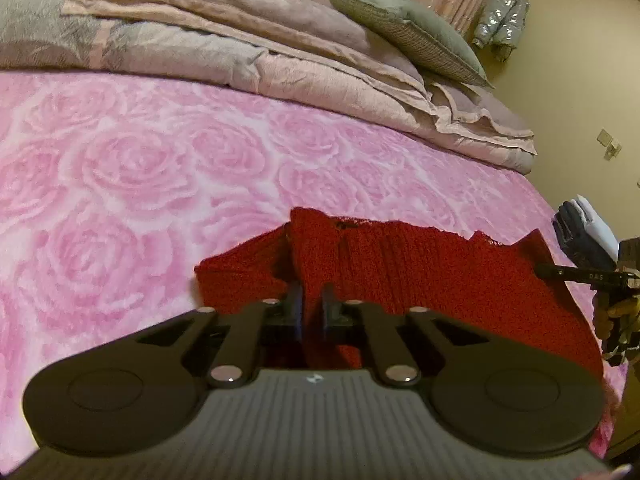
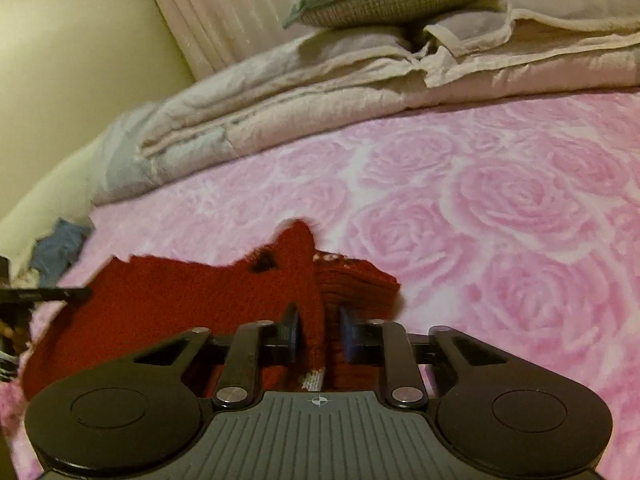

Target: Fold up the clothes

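red sweater [image 1: 400, 264] pinched, both grippers, pink blanket [image 1: 140, 184]

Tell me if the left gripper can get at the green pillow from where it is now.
Probably not yet. The left gripper is shut on the red sweater, and the pillow sits far across the pink blanket, atop the folded quilt. Nothing blocks the way.

Left gripper [image 1: 311, 304] is low over the bed [image 1: 140, 184], fingers [image 1: 295, 300] pinched tight on a raised fold of the red sweater [image 1: 420, 264]. Right gripper [image 2: 318, 332] is just as low, its fingers [image 2: 291, 330] a little wider apart, clamping another fold. In the left view the right gripper pokes in beyond the sweater's far edge.
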`<state>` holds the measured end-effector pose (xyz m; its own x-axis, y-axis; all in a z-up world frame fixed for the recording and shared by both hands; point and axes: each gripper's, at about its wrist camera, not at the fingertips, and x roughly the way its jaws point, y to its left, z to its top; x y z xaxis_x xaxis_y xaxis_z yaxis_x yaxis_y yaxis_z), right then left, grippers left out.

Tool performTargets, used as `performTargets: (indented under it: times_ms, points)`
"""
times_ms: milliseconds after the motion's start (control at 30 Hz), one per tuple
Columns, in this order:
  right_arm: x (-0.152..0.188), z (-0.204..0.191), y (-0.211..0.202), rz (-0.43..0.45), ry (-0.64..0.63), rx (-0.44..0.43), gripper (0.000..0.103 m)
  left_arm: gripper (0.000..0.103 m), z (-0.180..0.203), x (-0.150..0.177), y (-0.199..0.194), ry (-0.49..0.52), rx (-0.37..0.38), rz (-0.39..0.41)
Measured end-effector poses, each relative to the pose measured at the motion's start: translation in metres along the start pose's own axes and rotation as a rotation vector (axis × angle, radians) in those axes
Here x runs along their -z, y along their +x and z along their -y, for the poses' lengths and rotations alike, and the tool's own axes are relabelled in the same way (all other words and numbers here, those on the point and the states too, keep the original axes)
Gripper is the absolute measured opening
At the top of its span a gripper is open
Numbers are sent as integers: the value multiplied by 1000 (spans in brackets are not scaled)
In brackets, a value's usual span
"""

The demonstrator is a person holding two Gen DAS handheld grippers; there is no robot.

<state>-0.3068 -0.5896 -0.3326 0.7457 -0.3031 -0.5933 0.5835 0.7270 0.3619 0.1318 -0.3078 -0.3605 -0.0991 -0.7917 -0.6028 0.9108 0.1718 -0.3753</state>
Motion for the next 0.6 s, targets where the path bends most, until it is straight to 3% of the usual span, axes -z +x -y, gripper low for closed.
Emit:
performTargets:
  times_ms: [100, 267, 333, 467, 533, 600]
  points:
    - [1, -6, -5, 31, -51, 9, 14, 4, 4, 3, -8, 33, -7, 60]
    - [-6, -18, -17, 110, -128, 19, 14, 4, 1, 1, -31, 28, -10, 203]
    - [-11, -20, -14, 114, -135, 22, 14, 4, 0, -1, -30, 33, -25, 211]
    - [-14, -19, 5, 25, -133, 51, 14, 4, -1, 0, -12, 47, -57, 157]
    - [-11, -18, 7, 13, -118, 63, 23, 4, -3, 5, -4, 48, -59, 131]
    - [-9, -15, 1, 40, -90, 83, 65, 4, -7, 9, -1, 27, -49, 128]
